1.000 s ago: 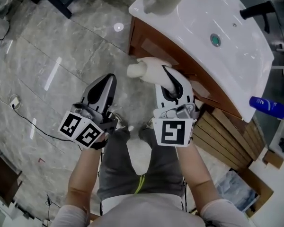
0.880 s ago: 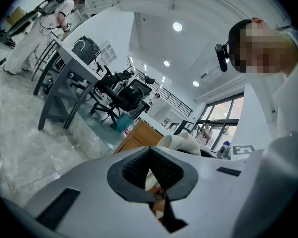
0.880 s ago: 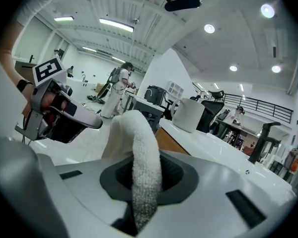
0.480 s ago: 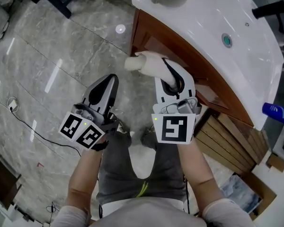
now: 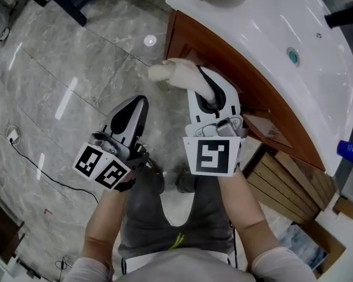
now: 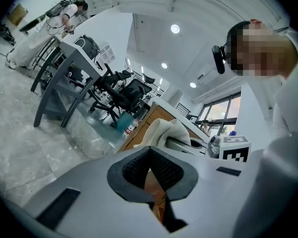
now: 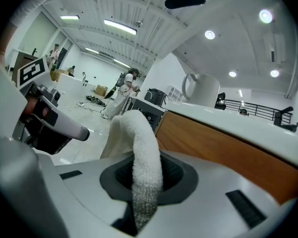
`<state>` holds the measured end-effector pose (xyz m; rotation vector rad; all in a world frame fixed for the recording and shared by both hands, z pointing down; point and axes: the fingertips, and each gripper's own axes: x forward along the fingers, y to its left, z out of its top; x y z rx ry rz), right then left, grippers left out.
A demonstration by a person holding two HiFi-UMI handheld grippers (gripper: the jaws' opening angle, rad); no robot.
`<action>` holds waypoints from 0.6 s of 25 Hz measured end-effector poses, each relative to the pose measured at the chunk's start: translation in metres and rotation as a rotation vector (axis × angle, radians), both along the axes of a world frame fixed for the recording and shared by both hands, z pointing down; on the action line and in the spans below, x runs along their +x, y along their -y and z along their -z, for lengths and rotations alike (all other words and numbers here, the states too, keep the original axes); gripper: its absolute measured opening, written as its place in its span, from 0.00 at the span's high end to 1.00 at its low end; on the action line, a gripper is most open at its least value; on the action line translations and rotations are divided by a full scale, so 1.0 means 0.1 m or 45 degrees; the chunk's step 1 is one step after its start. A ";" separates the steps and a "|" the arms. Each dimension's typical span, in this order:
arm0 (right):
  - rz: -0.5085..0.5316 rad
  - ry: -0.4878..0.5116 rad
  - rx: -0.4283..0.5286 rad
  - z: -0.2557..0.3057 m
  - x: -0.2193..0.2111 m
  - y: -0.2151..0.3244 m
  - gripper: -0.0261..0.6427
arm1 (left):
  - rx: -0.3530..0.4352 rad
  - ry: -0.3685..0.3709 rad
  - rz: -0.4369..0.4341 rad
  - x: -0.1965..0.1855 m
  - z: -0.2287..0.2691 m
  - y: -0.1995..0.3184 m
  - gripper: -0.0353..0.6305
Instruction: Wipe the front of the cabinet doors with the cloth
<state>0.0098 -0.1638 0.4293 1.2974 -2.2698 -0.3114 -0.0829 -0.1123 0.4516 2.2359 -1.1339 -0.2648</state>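
My right gripper (image 5: 207,93) is shut on a cream cloth (image 5: 175,72), whose bunched end sticks out past the jaws close to the brown wooden cabinet door (image 5: 229,75) under the white basin; whether it touches the wood I cannot tell. In the right gripper view the cloth (image 7: 139,152) runs up between the pads, with the cabinet front (image 7: 223,148) to the right. My left gripper (image 5: 132,113) hangs over the floor to the left, jaws shut on nothing. In the left gripper view the cloth (image 6: 164,133) and cabinet (image 6: 149,123) lie ahead.
A white basin top (image 5: 270,46) overhangs the cabinet. A slatted wooden panel (image 5: 288,181) stands at the lower right, and a blue bottle (image 5: 352,151) sits at the right edge. Grey marble floor (image 5: 65,81) with a black cable (image 5: 23,157) spreads left. The person's legs are below.
The right gripper with the cloth has moved along the cabinet front toward its left corner. The head view has shifted, sliding the basin rightward. The left gripper has barely moved.
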 end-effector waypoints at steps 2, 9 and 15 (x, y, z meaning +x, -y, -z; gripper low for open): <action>-0.011 0.010 0.009 -0.06 -0.04 0.08 0.85 | 0.003 0.003 0.011 -0.07 -0.07 0.01 0.92; -0.056 0.043 0.043 -0.13 -0.10 0.34 0.85 | 0.009 0.023 0.025 -0.21 -0.21 0.03 0.92; -0.068 0.033 0.040 -0.17 -0.02 0.32 0.85 | 0.013 0.019 0.002 -0.16 -0.22 0.03 0.92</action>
